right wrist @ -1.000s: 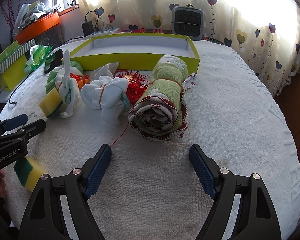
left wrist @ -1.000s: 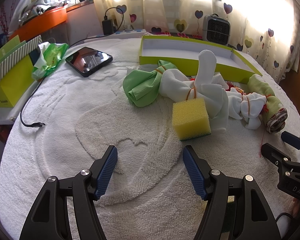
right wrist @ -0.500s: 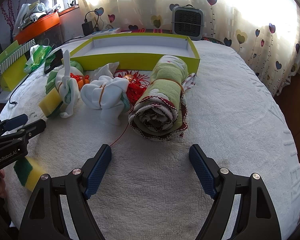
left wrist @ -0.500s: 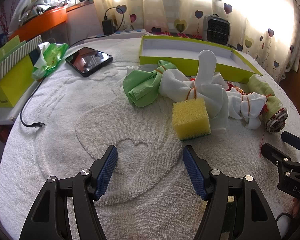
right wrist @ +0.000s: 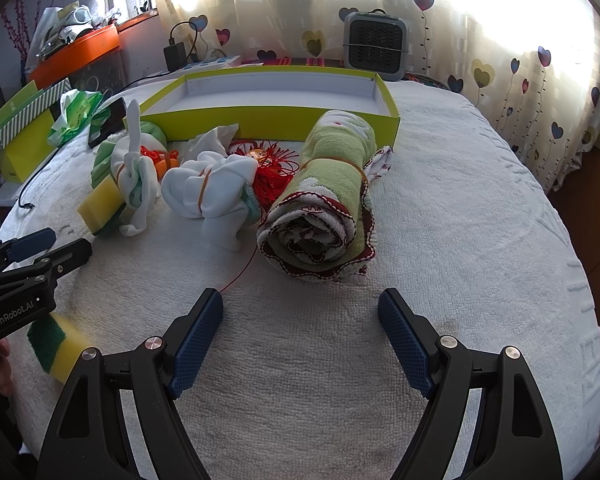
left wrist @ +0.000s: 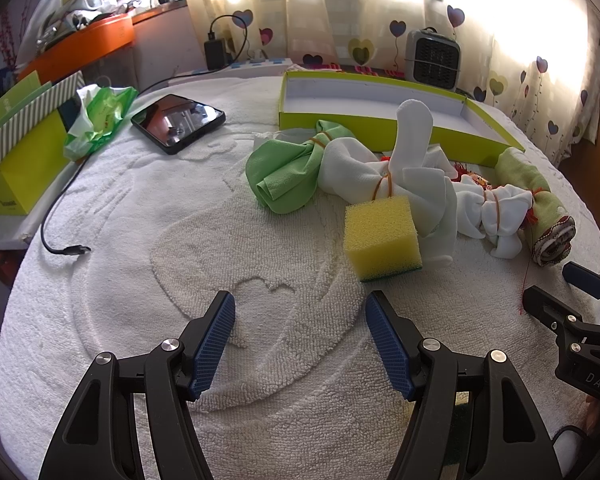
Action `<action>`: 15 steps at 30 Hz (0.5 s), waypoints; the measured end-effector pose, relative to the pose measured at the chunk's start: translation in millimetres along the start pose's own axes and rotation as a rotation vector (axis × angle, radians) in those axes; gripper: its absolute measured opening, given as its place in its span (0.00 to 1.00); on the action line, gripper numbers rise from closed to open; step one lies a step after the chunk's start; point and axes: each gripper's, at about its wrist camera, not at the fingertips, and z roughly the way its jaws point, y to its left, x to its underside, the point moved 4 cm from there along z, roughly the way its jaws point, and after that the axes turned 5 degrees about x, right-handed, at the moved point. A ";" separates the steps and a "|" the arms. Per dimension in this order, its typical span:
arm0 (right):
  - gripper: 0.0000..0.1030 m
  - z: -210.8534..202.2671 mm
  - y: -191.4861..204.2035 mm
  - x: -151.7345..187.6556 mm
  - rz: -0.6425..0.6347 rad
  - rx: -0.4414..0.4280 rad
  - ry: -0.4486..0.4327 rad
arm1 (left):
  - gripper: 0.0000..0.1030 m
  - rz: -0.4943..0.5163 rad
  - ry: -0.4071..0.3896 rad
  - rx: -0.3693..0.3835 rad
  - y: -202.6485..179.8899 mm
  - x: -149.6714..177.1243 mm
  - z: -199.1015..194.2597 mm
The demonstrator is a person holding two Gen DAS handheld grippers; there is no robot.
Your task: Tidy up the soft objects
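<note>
A white terry towel (left wrist: 140,208) covers the table. The yellow-green tray (right wrist: 284,114) lies at its far side. In front of it, the rolled green towel (right wrist: 324,200) lies just beyond the right gripper (right wrist: 300,332), jaws wide apart and holding nothing. The yellow sponge (left wrist: 382,236) sits ahead of the left gripper (left wrist: 300,340), equally spread and unladen.

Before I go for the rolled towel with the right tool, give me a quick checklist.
1. Right tool open, holding nothing: ok.
2. Towel lies straight ahead of it, band still on: ok.
3. Red thread trails from the pile toward the right tool's left finger: not ok, may snag.
4. Tray has room: ok.
5. Left tool open, away from the towel: ok.
6. Towel free of the white bundle: cannot tell.
</note>
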 end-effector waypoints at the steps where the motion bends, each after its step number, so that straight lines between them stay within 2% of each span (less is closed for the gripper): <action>1: 0.78 0.0 0.0 0.0 0.000 0.000 0.000 | 0.66 0.000 0.000 0.000 -0.1 0.0 0.0; 7: 0.78 0.6 0.4 -1.5 0.002 -0.004 -0.001 | 0.66 0.003 0.000 0.008 0.1 0.1 -0.2; 15: 0.78 -10.8 -9.1 5.0 0.023 -0.044 -0.022 | 0.66 -0.013 0.013 0.121 14.4 2.9 -12.4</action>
